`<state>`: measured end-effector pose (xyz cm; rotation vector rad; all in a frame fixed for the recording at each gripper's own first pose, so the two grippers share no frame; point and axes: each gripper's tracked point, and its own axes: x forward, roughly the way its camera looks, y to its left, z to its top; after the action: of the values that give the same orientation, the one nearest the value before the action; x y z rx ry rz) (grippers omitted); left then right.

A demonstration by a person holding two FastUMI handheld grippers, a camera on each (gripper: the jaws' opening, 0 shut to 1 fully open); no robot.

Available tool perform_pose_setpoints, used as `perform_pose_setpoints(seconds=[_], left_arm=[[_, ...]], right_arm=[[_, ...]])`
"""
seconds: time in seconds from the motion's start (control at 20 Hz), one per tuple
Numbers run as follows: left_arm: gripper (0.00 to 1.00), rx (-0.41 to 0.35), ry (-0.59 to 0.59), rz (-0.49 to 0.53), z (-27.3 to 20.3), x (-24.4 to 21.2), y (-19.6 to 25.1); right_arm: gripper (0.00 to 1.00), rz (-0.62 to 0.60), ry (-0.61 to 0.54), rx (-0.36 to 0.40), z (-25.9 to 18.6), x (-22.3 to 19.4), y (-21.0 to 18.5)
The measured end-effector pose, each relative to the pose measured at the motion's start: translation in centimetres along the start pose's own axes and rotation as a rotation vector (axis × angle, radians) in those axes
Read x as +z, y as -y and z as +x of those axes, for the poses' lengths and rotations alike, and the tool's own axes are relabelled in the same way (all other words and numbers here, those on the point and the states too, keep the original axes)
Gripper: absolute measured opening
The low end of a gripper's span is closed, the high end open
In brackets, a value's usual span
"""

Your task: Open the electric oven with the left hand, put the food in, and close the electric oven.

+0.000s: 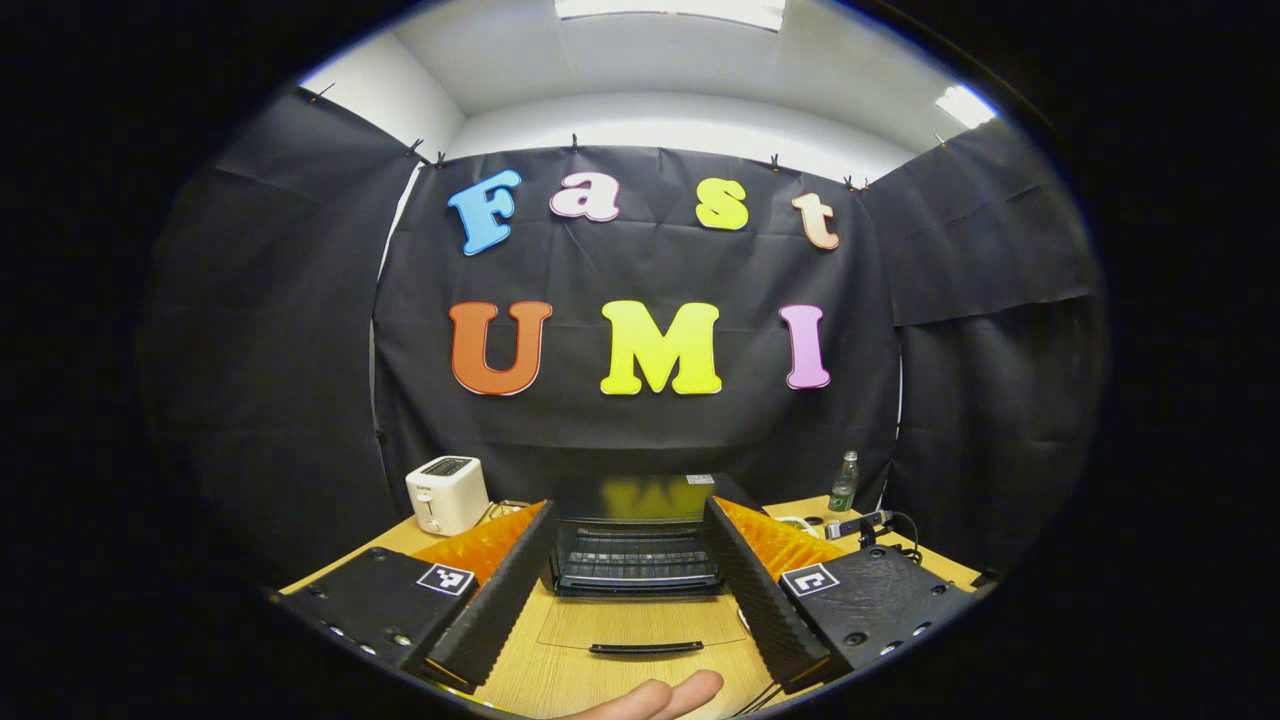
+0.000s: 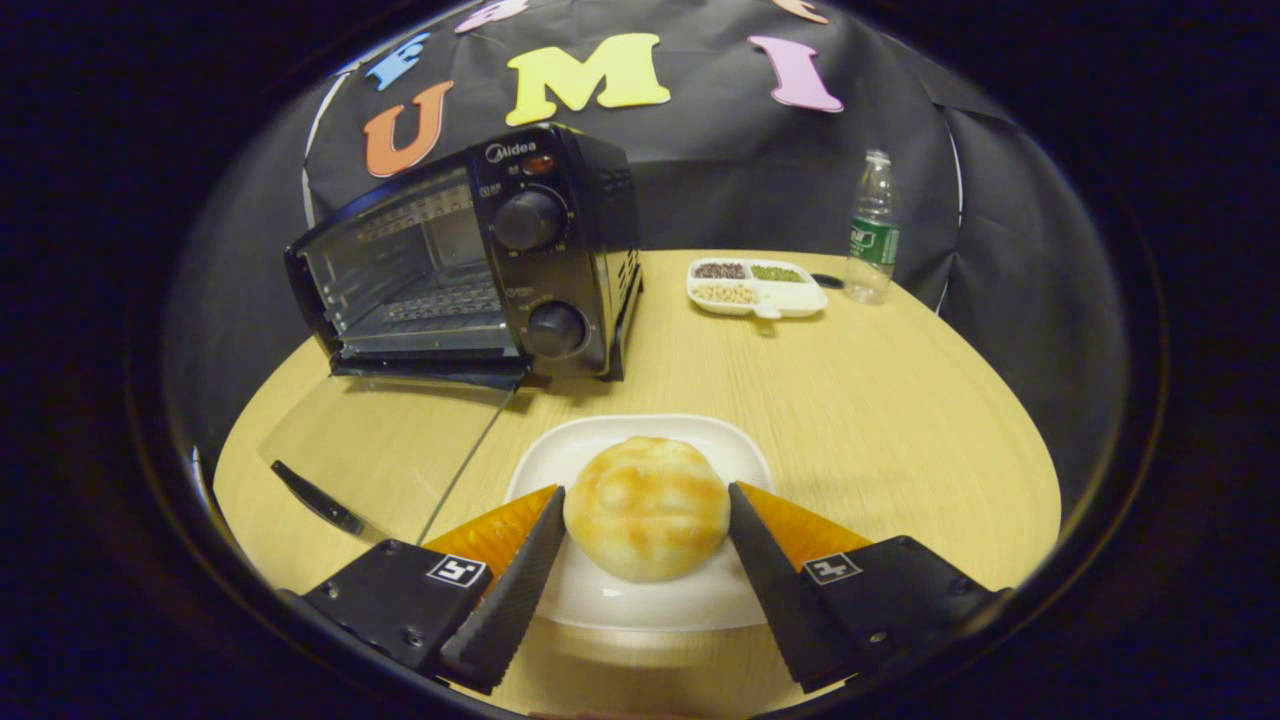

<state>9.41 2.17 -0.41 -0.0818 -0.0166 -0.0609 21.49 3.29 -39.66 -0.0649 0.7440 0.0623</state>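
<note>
We have the right claw [image 2: 647,560] spread, with the bun [image 2: 647,505] directly between its fingers. The left finger pad [image 2: 520,570] sits at the bun's left flank and the right pad [image 2: 765,570] at its right flank; whether either pad already touches the crust we cannot tell. The bun rests on the white plate [image 2: 600,600], which lies on the desk [image 2: 850,400] under the claw. The bun is roughly round, so it gives no long axis to align with.

The relation that governs the coming move: the oven [image 2: 470,260] lies ahead of the right claw and to its left, with the door [image 2: 390,440] folded down flat onto the desk and the cavity open toward us. We judge that the bun, once pinched, must travel forward and left, over the lowered door, onto the rack.

We have the left claw [image 1: 630,590] spread and holding nothing. The oven [image 1: 640,545] stands straight ahead between its fingers, the door handle [image 1: 645,648] just below and nearer. We judge the left claw the better placed to close the door; the right is the nearer to the bun.
</note>
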Motion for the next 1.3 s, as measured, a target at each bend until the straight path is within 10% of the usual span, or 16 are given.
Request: perform_pose_setpoints(seconds=[0.75,1.1,1.3], left_arm=[[0.94,0.025,0.000,-0.088,-1.3,-1.0,-4.2],[0.94,0.006,0.038,-0.057,-2.9,-0.2,-4.9],[0.94,-0.004,0.041,-0.019,-3.2,-0.5,-5.1]], right_arm=[[0.89,0.119,0.075,0.121,-5.2,2.5,-6.7],[0.88,0.454,0.195,0.387,-5.6,7.9,-17.2],[0.87,0.575,0.259,0.366,-3.0,10.5,-20.5]])
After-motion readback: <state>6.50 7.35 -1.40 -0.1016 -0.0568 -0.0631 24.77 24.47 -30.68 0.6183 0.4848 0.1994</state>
